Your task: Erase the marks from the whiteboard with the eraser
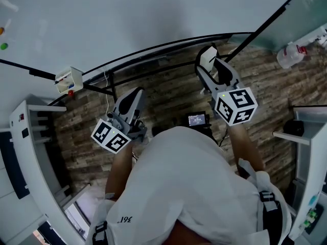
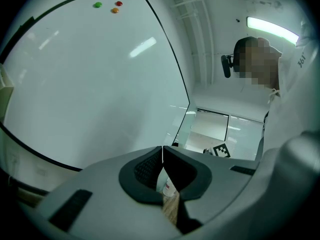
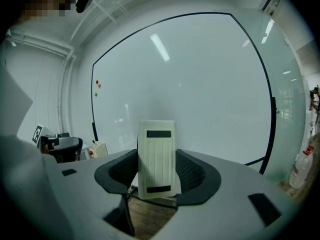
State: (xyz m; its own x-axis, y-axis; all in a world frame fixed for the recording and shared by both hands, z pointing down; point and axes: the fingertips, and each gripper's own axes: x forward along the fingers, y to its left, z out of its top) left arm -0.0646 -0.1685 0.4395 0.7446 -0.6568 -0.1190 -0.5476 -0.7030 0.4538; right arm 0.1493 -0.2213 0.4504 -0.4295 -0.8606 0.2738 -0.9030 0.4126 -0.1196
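**White eraser held up to the whiteboard**

Head view: the right gripper [image 1: 208,60] reaches toward the lower edge of the whiteboard [image 1: 127,14], with the pale eraser [image 1: 207,56] at its tip. The left gripper [image 1: 134,97] hangs lower and further from the board, over the wood-patterned floor [image 1: 168,96]. A small white box [image 1: 69,79] sits on the board's frame at the left, and a plastic bottle [image 1: 291,54] stands on the floor at the right.

Left gripper view: the fingers are pressed together with nothing between them. Green [image 2: 97,5], red [image 2: 118,3] and orange [image 2: 115,10] magnets cluster near the board's top edge.

Right gripper view: the fingers pinch the ribbed eraser upright by its two long sides, and it faces the board. Whether it touches the board cannot be told.
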